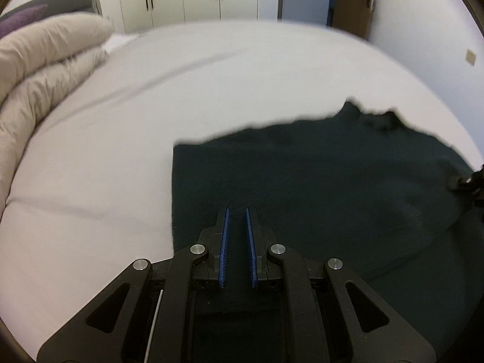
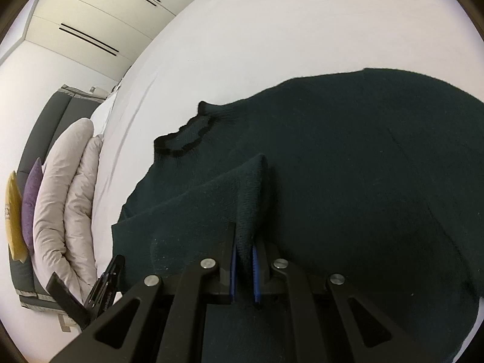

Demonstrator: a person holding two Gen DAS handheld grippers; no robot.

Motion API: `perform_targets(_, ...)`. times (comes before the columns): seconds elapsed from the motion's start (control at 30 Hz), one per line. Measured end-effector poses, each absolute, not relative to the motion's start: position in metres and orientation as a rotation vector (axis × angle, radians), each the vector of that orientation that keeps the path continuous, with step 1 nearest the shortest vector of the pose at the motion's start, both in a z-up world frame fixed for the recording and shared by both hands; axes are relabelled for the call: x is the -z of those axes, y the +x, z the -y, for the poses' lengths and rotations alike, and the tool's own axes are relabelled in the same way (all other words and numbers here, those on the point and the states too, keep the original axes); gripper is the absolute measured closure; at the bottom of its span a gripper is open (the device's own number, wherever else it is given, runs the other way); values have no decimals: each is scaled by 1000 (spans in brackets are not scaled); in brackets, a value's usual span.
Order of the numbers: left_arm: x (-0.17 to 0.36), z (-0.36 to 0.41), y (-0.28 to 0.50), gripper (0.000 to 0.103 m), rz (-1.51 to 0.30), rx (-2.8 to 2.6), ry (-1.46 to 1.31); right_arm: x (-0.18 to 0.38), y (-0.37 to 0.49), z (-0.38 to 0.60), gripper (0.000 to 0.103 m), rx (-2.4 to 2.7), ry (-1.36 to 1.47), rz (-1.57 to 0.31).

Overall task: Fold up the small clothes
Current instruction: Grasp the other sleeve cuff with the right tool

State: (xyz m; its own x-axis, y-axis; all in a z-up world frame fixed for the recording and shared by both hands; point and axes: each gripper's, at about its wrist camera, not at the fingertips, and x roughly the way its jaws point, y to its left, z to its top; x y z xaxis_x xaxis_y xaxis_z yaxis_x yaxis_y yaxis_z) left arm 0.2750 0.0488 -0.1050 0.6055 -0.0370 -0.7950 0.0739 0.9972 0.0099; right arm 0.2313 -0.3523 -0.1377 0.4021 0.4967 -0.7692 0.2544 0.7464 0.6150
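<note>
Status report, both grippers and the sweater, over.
Right gripper shut on a raised fold of the dark green sweater. Left gripper over the sweater, jaws slightly apart, nothing between them. Sweater lies on the white bed; nothing in the way.

A dark green knitted sweater [image 2: 348, 181] lies spread on the white bed [image 2: 272, 30], its neck opening [image 2: 184, 137], trimmed with a black rib, at the edge toward the folded beige duvet [image 2: 60, 199]. The body lies mostly flat, with a straight side edge on the sheet. One part near the neck, a sleeve or shoulder [image 2: 217, 193], is lifted off the body into a raised ridge, its end pinched between the right tongs [image 2: 243, 239]
</note>
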Motion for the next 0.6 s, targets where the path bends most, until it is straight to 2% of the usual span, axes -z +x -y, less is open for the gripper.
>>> perform_targets(0.23,117,-46,274,92,-906,60,113,154,234,357,96,-163,794,-1177)
perform_targets(0.33,121,-49,273,92,-899,63,98,143,226,362,86,-99,779,-1147)
perform_targets(0.4,124,-48,272,92,-894,57,95,121,214,364,75,23,693,-1065)
perform_targets(0.53,126,-43,268,92,-879,40,116,87,200,343,75,-104,700,-897)
perform_targets(0.6,127,-44,268,92,-876,37,103,84,204,320,75,-231,681,-895)
